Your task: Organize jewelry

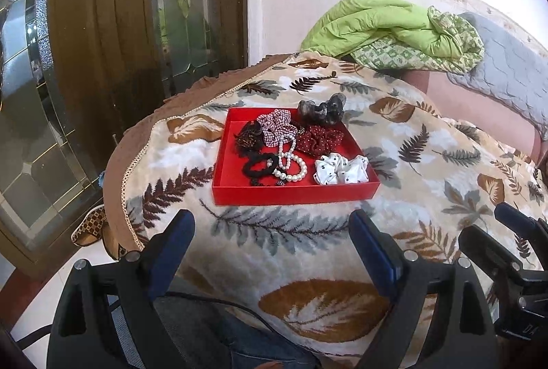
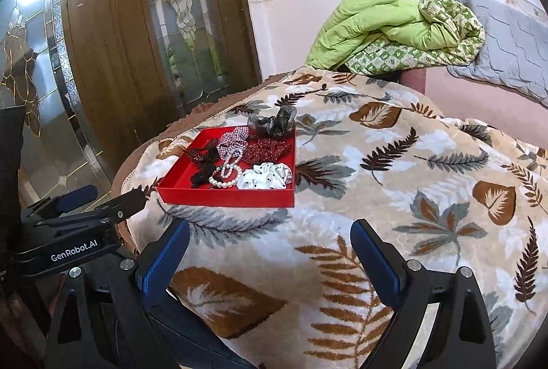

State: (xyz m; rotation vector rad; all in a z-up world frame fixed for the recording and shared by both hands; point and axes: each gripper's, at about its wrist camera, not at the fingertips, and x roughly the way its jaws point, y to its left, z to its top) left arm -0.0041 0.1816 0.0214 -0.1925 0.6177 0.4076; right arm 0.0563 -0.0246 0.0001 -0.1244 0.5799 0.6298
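Setting: a room corner with a dark wooden leaded-glass door (image 1: 113,37); work surface is a plush cream blanket printed with brown and grey leaves (image 1: 428,170), spread over a rounded table.

Landmark: shallow red cardboard tray (image 1: 294,192), sitting on the blanket.

Contents, placed by the tray:
- white pearl-bead strand (image 1: 289,160), centre, looped over its neighbours. Likely slippery and loose; best pinched across a single run of beads.
- white black-dotted fabric scrunchie (image 1: 340,168), near right corner. Soft, light; take by a fold.
- dark red dotted scrunchie (image 1: 316,138), behind the white one.
- maroon-and-white checked scrunchie (image 1: 275,126), far middle.
- black elastic hair tie (image 1: 258,165), left of the pearls.
- smoky translucent plastic claw clip (image 1: 322,110), perched on the far rim. Rigid, probably brittle.

Tools: left gripper (image 1: 272,225) and right gripper (image 2: 270,235), both short of the tray's near wall, fingers spread wide, nothing between them.
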